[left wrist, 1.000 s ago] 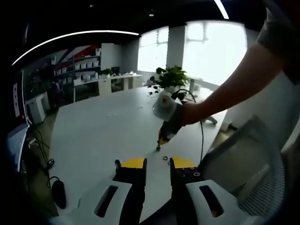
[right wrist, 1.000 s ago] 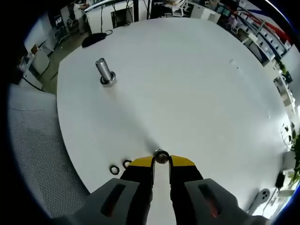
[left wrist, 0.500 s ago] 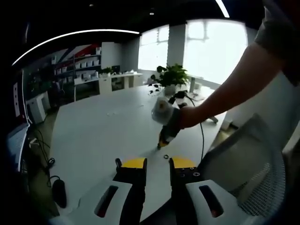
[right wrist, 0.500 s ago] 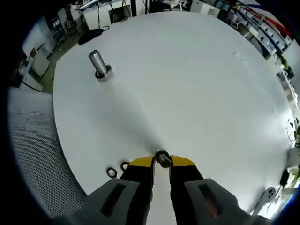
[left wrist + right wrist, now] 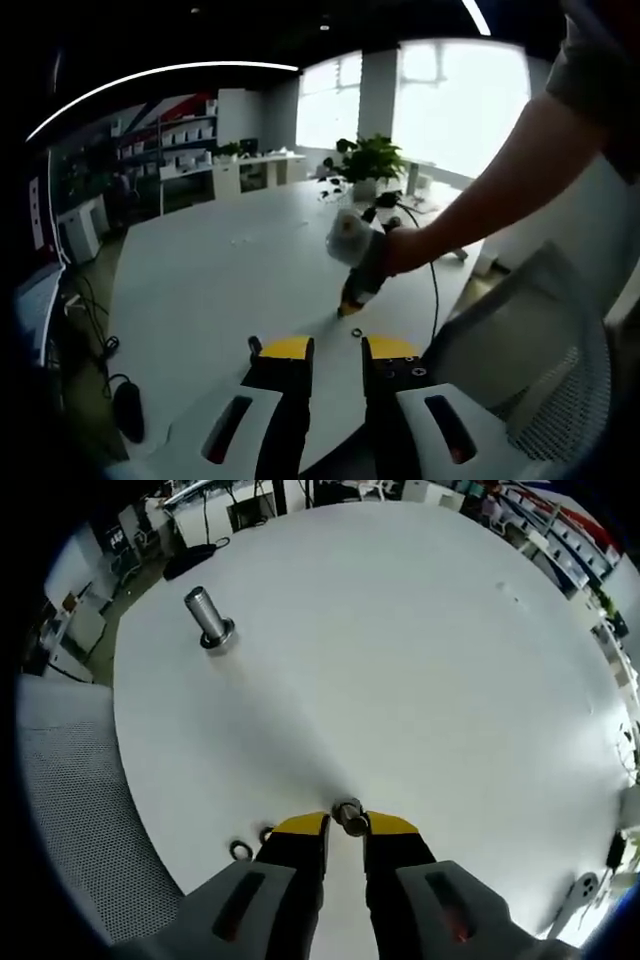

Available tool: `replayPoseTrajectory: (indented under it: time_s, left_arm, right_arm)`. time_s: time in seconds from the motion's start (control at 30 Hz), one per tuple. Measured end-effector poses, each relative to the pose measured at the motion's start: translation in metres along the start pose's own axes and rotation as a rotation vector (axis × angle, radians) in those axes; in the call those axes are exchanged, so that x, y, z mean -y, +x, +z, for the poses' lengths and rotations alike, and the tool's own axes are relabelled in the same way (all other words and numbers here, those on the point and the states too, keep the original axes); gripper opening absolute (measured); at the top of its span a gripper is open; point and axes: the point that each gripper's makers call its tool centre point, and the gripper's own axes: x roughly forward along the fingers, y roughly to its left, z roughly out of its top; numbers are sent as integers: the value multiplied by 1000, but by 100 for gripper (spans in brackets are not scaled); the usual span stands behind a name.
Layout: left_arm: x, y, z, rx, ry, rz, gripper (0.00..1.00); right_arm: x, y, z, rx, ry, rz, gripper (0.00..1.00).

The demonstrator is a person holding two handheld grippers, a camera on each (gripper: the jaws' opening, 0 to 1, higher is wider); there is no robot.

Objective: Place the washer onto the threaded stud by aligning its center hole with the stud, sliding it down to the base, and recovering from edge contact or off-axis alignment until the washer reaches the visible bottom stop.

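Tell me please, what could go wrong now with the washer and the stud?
1. The right hand-held gripper pinches the washer only at its tips, so it may slip out.
2. The stud stands far across the table; the washer may arrive tilted and catch its top edge.
3. Spare washers lie near the table edge and could be knocked off.

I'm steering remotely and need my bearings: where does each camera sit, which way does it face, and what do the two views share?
Left gripper view: rides the left gripper, low at the table edge, facing across the room; the person's arm holds the right gripper.
Right gripper view: rides the right gripper, looking down at the table, the washer at its tips, stud far left.
Shared: table, loose washers.
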Motion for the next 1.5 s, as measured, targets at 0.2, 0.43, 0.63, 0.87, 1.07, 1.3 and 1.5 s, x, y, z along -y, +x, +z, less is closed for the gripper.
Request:
replayPoseTrajectory:
  time_s: [0.2, 0.43, 0.63, 0.87, 1.07, 1.3, 1.5]
  left_arm:
    - [0, 0, 0, 0, -5, -4, 17]
    - [2, 0, 0, 1, -4, -9, 17]
    - [2, 0, 1, 4, -2, -9, 17]
    - [2, 0, 2, 11, -1, -13, 17]
    - [1, -1, 4, 23, -5, -6, 17]
    - [1, -1, 4, 23, 0, -5, 17]
    - [-1, -2, 3, 19, -2, 3, 17]
  right_arm:
    - [2, -7, -11, -1, 36, -12, 18]
    - [-4, -12, -14, 1, 36, -6, 18]
    - [-26, -17, -14, 7, 28, 45, 18]
    - [-62, -15, -24, -9, -13, 121, 18]
    - [-75, -11, -34, -41, -69, 128, 19]
    - [-78, -6, -38, -72, -122, 122, 22]
    - [-77, -5, -38, -83, -135, 114, 22]
